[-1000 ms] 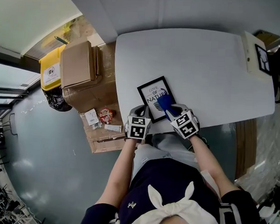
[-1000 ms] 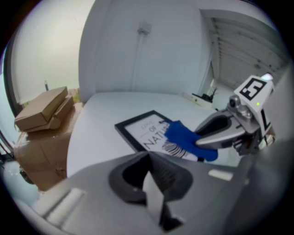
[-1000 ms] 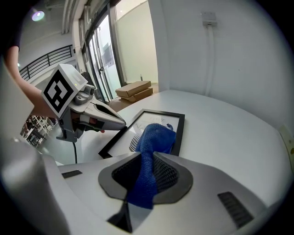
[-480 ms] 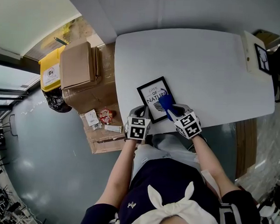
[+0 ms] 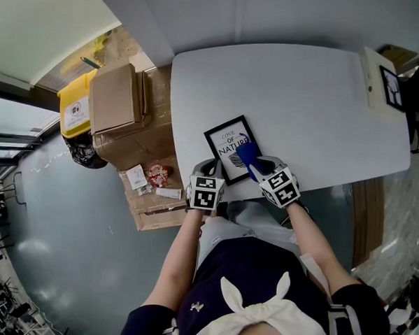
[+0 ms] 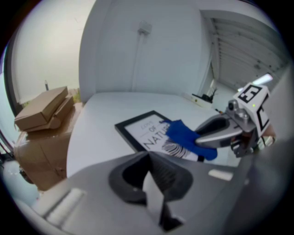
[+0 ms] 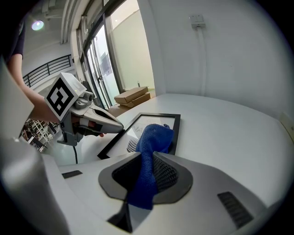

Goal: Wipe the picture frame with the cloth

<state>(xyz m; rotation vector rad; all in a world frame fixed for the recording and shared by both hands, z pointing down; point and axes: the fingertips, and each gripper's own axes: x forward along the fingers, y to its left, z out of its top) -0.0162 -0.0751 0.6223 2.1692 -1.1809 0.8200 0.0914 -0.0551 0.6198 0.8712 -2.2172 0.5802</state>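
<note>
A black picture frame [image 5: 228, 146] with a white print lies flat near the front edge of the white table [image 5: 304, 91]. My right gripper [image 5: 257, 170] is shut on a blue cloth [image 5: 246, 155], and the cloth's free end rests on the frame's near right part [image 7: 156, 136]. In the left gripper view the cloth [image 6: 186, 136] covers the frame's [image 6: 138, 133] right side. My left gripper [image 5: 211, 172] hovers at the frame's near left corner, its jaws closed together with nothing between them [image 6: 150, 183].
Stacked cardboard boxes [image 5: 118, 102] and a yellow bin [image 5: 74, 107] stand left of the table. Small packets [image 5: 153, 174] lie on a low box beside my left arm. A white board [image 5: 379, 77] with a small black frame sits at the table's far right.
The right gripper and the cloth have shifted slightly over the frame's right side, barely a few pixels. The left gripper has stayed put.
</note>
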